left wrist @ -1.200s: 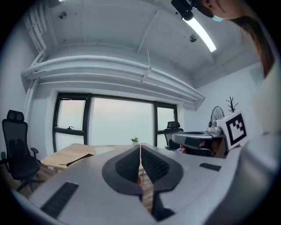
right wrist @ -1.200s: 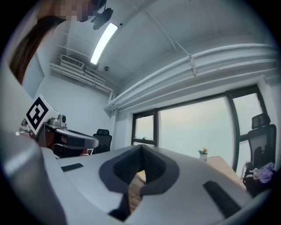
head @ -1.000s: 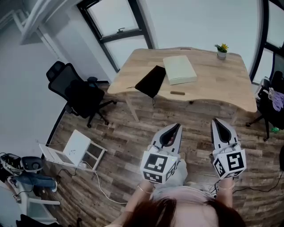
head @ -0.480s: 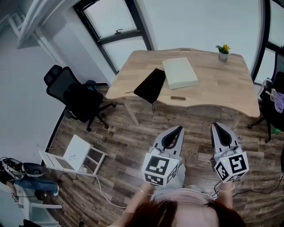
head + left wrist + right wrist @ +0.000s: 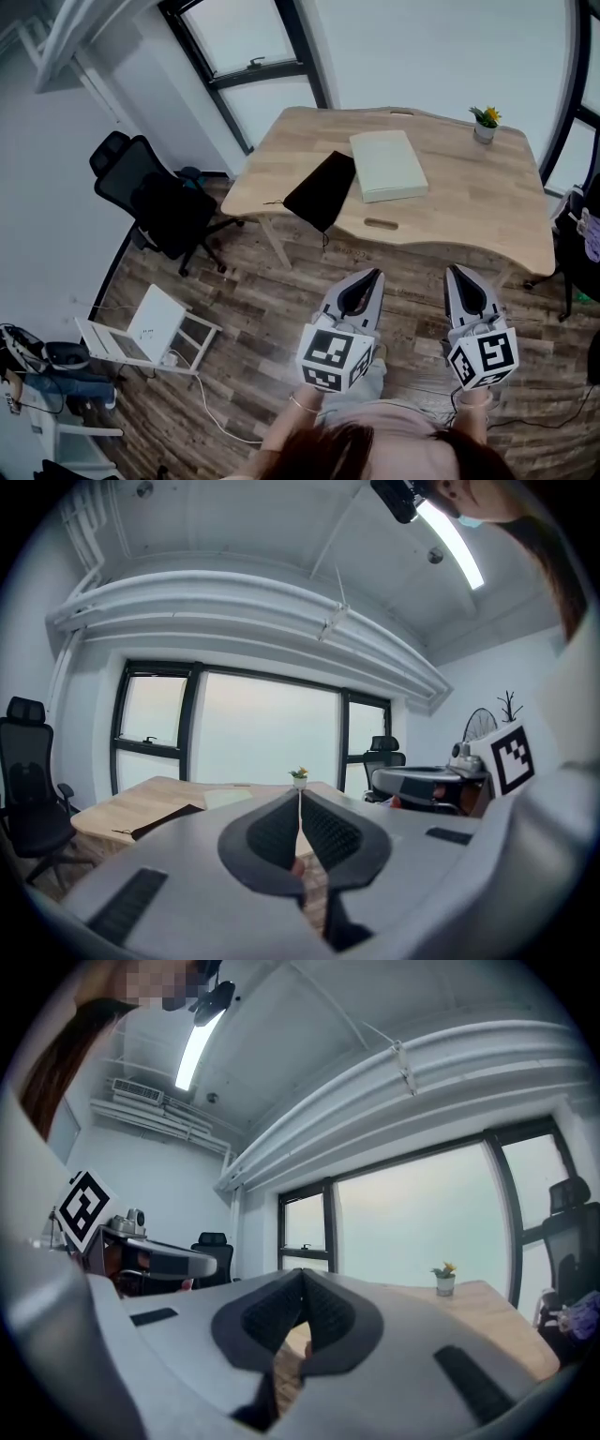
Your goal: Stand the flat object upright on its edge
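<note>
A pale flat book-like slab (image 5: 388, 165) lies flat on the wooden table (image 5: 469, 202), near its middle; it shows faintly in the left gripper view (image 5: 228, 798). My left gripper (image 5: 377, 274) is held over the floor, short of the table's near edge, jaws shut and empty. My right gripper (image 5: 453, 269) hangs beside it to the right, also shut with nothing in it. Both point toward the table. In the left gripper view the jaw tips (image 5: 300, 794) meet; in the right gripper view the tips (image 5: 302, 1272) meet too.
A black flat pouch (image 5: 322, 190) overhangs the table's left front edge. A small potted plant (image 5: 485, 123) stands at the far right corner. A black office chair (image 5: 150, 199) is left of the table. An open white laptop (image 5: 141, 330) and cables lie on the floor at left.
Both grippers and the head have moved forward toward the table; the table looks a little nearer and shifted right in the head view. The jaws stayed shut.
</note>
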A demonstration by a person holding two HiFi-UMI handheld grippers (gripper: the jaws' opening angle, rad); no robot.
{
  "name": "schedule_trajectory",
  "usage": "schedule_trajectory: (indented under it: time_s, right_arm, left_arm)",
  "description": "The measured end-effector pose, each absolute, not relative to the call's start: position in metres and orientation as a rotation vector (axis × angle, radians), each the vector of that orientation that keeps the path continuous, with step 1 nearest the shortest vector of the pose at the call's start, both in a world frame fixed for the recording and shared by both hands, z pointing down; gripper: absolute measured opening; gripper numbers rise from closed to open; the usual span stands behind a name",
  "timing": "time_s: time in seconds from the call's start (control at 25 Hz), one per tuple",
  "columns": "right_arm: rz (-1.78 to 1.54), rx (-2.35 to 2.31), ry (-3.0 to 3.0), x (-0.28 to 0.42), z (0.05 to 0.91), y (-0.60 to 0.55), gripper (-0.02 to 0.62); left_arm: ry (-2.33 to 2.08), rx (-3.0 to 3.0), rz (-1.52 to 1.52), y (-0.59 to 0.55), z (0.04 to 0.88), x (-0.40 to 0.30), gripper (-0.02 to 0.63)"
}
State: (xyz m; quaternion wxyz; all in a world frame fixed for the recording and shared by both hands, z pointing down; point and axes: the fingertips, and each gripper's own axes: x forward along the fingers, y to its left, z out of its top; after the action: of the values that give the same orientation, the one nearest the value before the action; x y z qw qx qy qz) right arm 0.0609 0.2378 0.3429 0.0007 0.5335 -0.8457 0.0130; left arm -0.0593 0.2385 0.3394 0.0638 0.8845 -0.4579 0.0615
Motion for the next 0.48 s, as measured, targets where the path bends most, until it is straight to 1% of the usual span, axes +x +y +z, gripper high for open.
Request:
schedule_trajectory:
  time_s: [0.48]
  right_arm:
    - [0.06, 1.649, -2.662, 0.053, 0.341, 0.161, 0.0]
  left_arm:
    - [-1.371, 2.67, 0.182, 0.159, 0.337, -0.064, 0.012]
